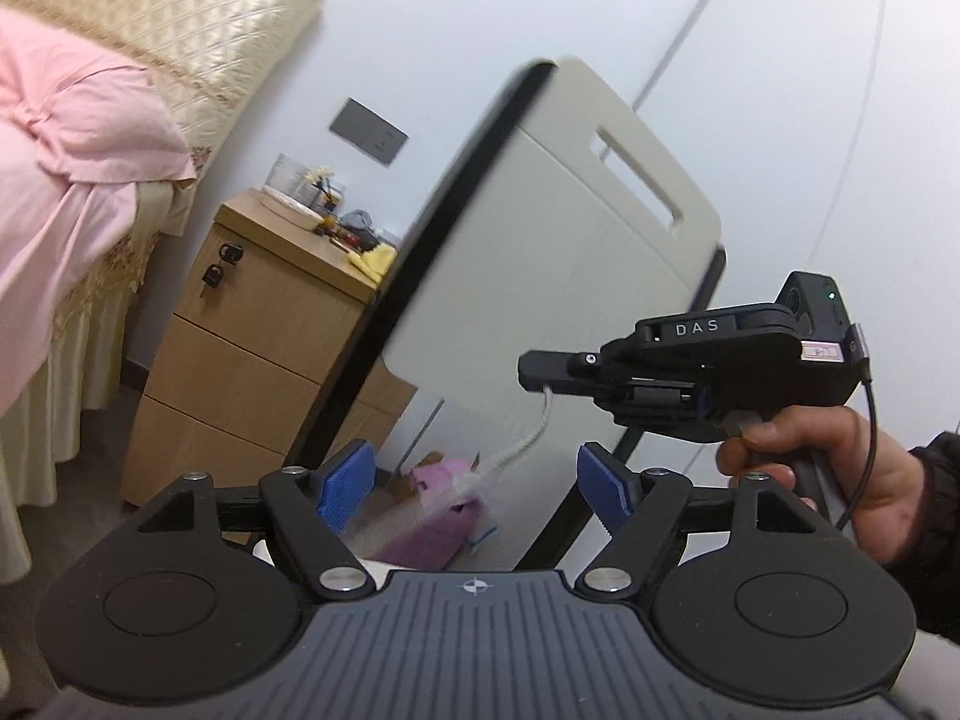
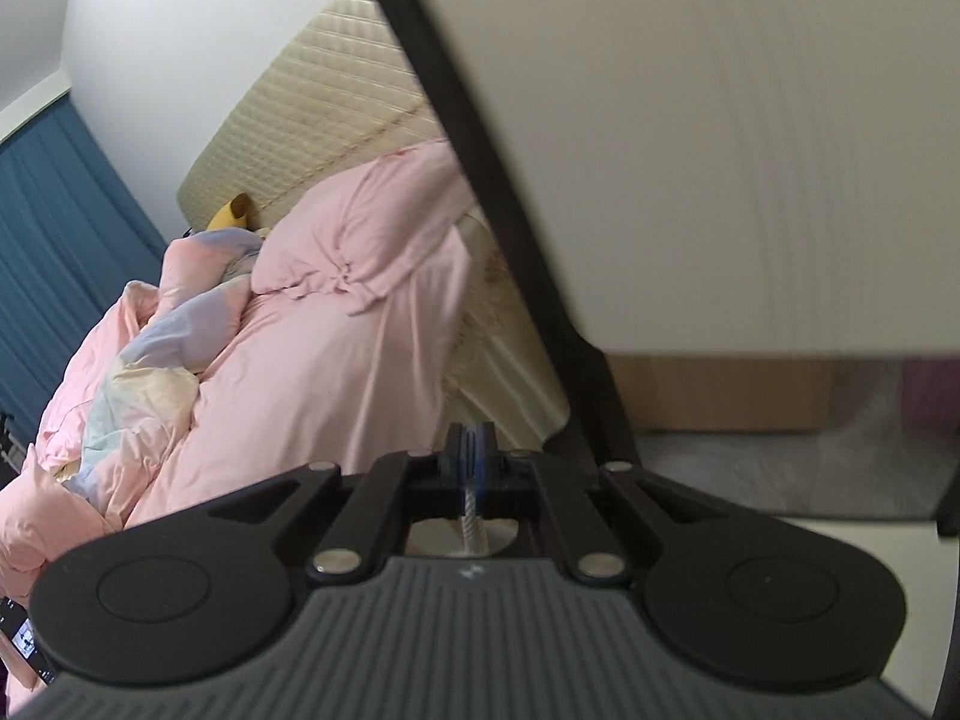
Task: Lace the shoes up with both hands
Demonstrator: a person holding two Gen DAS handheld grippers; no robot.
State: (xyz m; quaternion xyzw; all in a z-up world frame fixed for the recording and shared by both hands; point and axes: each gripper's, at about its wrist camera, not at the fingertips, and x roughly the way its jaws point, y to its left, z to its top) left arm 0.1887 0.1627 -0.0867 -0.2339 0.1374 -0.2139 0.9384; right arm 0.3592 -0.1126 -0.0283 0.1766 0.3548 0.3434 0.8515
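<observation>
From the left wrist view, your left gripper (image 1: 474,489) stands wide apart with nothing between its blue pads (image 1: 342,489). Ahead and to the right, your right gripper (image 1: 534,369), in your right hand (image 1: 840,474), pinches the white shoelace (image 1: 528,438) at its tip. The lace hangs from there in a slack curve down toward something pink and white low between your left jaws; it looks like it could be the shoe, but blur keeps me from saying so. Expect the lace to be light, limp and a bit slick: it will swing and sag wherever it is not gripped, so take it close to the end you mean to thread.

From the right wrist view, your right gripper (image 2: 470,450) is clenched tight on the shoelace (image 2: 471,516), which runs back under the jaws as a white braided cord. No shoe shows here; a chair back (image 2: 750,150) fills the frame ahead, with a bed (image 2: 300,330) behind.
</observation>
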